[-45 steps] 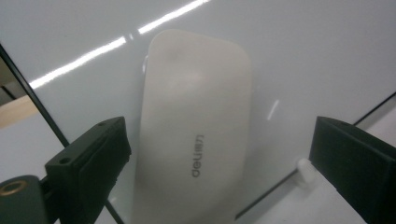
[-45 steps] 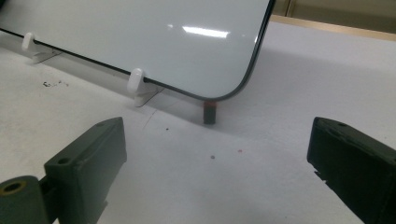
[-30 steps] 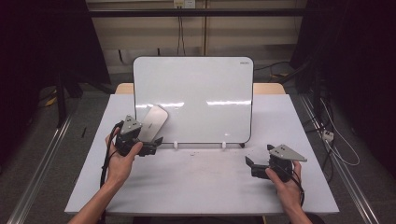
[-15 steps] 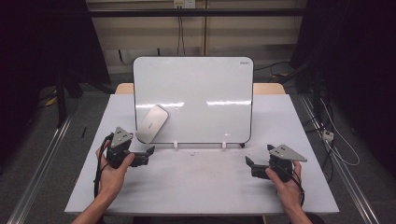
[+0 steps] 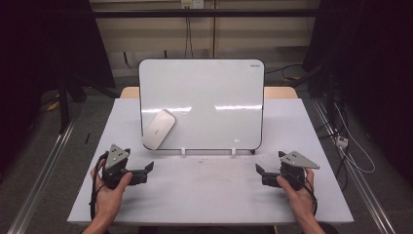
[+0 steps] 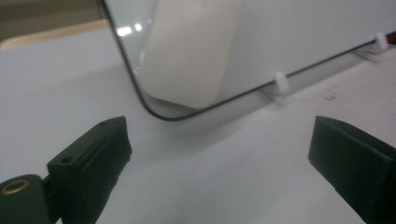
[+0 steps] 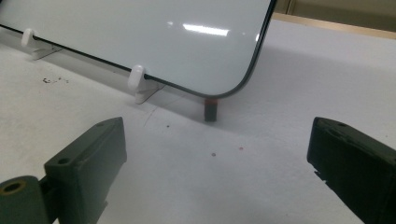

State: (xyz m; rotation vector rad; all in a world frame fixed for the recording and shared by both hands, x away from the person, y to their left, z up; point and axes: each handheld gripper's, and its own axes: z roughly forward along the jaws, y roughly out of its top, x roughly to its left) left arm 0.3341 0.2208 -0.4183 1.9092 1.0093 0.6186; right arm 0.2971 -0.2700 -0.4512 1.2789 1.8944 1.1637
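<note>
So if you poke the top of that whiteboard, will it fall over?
Probably, with a firm poke. The whiteboard stands nearly upright on small white clip feet, so its base looks narrow. It looks thin and flat, likely light, so it may slide on the smooth table first. The white eraser stuck on it might drop.

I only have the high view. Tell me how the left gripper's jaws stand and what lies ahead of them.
Observer: The left gripper is open, jaws wide apart with nothing between them. Ahead of it the white eraser lies flat against the whiteboard at its lower corner.
Operator: Now report the right gripper.
Observer: The right gripper is open too, holding nothing. It faces the board's other lower corner.
Operator: Say what sits under that corner.
Observer: A small dark stub with a reddish top stands on the table just below the rounded corner. Beside it a white clip foot holds the board's bottom edge.
</note>
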